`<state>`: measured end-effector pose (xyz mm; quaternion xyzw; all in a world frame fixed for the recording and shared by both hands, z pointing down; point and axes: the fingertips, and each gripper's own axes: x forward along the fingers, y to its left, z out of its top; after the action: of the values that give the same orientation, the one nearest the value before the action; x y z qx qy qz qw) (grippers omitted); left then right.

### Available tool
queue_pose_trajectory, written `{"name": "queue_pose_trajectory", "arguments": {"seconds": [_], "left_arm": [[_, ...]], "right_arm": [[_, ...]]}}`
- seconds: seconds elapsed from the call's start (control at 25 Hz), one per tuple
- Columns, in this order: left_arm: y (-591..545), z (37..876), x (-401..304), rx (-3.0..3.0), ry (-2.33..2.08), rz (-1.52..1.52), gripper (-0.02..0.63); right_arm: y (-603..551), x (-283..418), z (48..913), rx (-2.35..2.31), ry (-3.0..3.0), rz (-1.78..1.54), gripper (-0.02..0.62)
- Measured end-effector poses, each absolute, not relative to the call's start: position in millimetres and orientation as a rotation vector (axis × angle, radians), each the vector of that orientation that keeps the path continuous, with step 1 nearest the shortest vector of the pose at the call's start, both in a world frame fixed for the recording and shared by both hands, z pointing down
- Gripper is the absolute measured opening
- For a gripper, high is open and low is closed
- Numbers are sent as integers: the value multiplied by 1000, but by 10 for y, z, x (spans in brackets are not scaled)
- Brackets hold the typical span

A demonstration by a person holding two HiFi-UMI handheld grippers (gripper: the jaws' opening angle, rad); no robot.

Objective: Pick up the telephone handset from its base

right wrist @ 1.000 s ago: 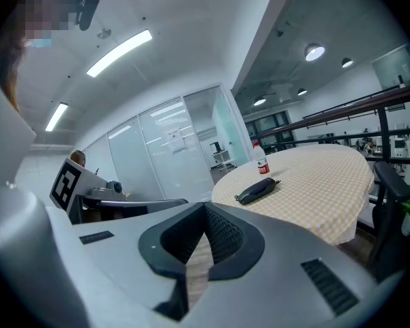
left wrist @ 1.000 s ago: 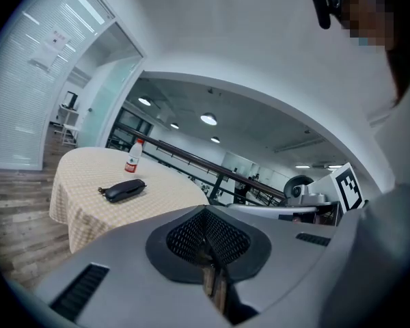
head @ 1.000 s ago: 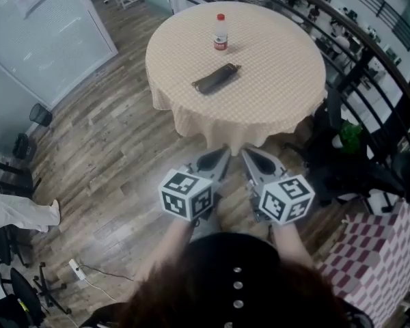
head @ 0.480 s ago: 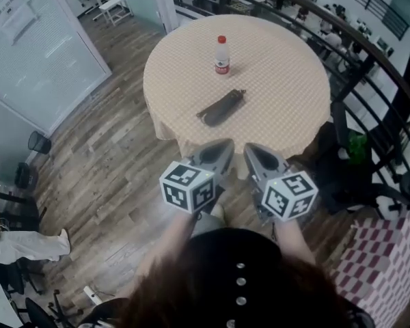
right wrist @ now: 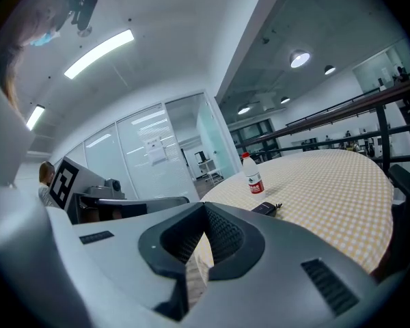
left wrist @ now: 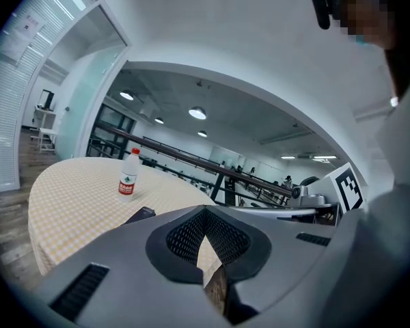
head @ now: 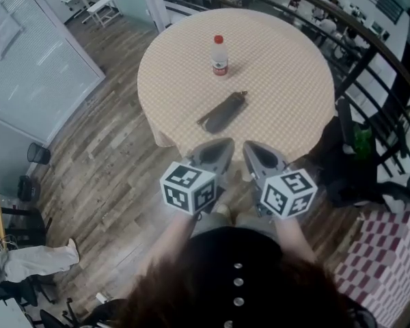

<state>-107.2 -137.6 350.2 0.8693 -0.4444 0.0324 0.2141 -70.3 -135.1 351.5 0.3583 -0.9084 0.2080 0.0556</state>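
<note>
We find the handset [head: 223,112] lying flat on the counter [head: 294,87], near a bottle [head: 219,55]. Only the head view shows the left hand-held gripper [head: 219,149] and right hand-held gripper [head: 254,150] side by side, apart from the handset. Their own views show both jaw pairs together, with nothing between.

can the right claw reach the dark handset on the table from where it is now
Probably not yet: the right claw is shut and sits short of the table edge, with the handset lying further in. Nothing blocks the path, though.
</note>
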Motion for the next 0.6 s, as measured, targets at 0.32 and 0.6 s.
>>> {"name": "queue_pose_trajectory", "arguments": {"seconds": [0.32, 0.6], "left_arm": [[-1592, 3544, -1068, 2438, -1210, 137, 6], [-1718, 3703, -1068, 2414, -1182, 194, 6]], "right_arm": [[-1540, -692, 3520, 1117, -2735, 619, 9], [-1652, -629, 3645, 1133, -2709, 685, 9]]}}
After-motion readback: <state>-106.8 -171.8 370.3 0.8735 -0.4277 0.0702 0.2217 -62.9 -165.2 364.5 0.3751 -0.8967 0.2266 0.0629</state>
